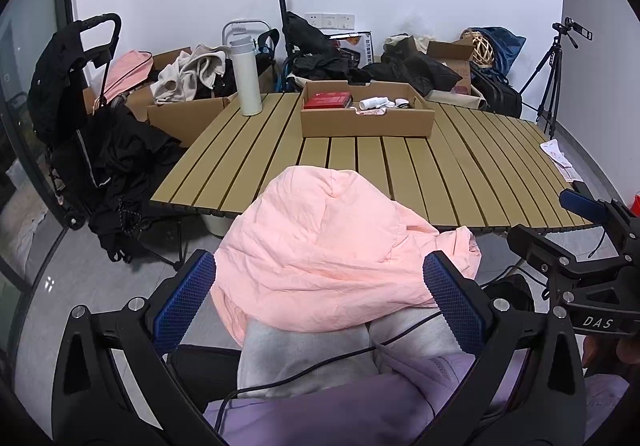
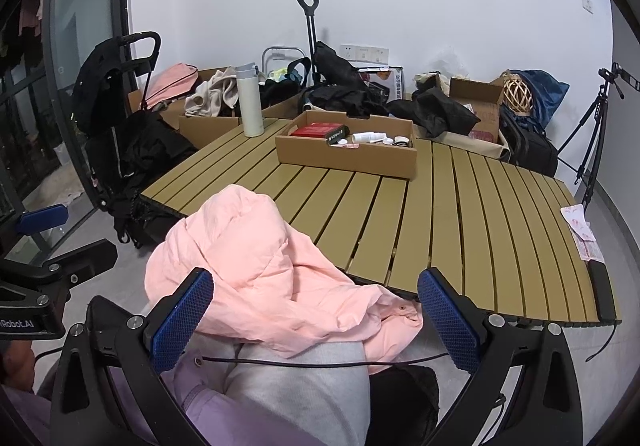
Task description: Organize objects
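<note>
A crumpled pink jacket (image 1: 328,246) lies on the person's lap, its far part resting on the near edge of the slatted table (image 1: 460,174). My left gripper (image 1: 320,302) is open, its blue pads on either side of the jacket without squeezing it. My right gripper (image 2: 316,322) is open too, just in front of the jacket (image 2: 256,258), and it also shows at the right of the left wrist view (image 1: 580,214). A shallow cardboard box (image 1: 366,122) on the table holds a red box (image 1: 328,101) and small white items.
A white bottle (image 1: 246,78) stands at the table's far left. A black phone (image 2: 602,290) and printed papers (image 2: 582,234) lie at the table's right edge. Strollers with black clothes, cardboard boxes, bags and a tripod (image 1: 548,86) crowd the floor behind. A cable crosses the lap.
</note>
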Motion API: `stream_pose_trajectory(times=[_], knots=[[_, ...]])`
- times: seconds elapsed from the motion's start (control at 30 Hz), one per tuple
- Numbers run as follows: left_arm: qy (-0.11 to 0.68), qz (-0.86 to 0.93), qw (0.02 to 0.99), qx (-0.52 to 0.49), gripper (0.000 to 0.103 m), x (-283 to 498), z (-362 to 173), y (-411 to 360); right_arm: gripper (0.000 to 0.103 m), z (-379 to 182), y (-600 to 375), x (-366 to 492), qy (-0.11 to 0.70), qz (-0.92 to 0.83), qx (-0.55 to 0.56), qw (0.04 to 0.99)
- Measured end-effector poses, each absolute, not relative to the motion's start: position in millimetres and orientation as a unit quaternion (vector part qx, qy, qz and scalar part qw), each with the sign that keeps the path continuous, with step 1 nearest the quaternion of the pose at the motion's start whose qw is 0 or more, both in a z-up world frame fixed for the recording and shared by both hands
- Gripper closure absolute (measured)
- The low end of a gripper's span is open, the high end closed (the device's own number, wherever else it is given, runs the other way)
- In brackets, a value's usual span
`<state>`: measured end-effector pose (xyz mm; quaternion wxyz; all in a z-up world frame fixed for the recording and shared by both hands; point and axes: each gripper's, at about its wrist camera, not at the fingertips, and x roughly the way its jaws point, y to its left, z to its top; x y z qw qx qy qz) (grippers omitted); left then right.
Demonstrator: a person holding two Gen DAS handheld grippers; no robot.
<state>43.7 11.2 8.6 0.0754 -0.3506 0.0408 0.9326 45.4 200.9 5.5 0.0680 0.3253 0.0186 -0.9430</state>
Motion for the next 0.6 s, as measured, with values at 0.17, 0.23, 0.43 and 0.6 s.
stream_pose_trajectory(times=[0.17,0.23,0.43,0.6], knots=[[0.041,0.933,0.074,-0.351,0.0,43,7,11,0.0,4,201,45,0.012,-0.941,0.331,0.072],[0.041,0.933,0.075,-0.351,0.0,43,7,11,0.0,3,204,43,0.005,-0.939,0.337,0.071],[0.045,0.929,0.075,-0.359,0.0,41,3,11,0.0,1,206,42,-0.003,-0.937,0.342,0.068],[0.042,0.926,0.101,-0.362,0.0,33,0,8,0.0,-3,209,37,-0.01,-0.934,0.35,0.073]])
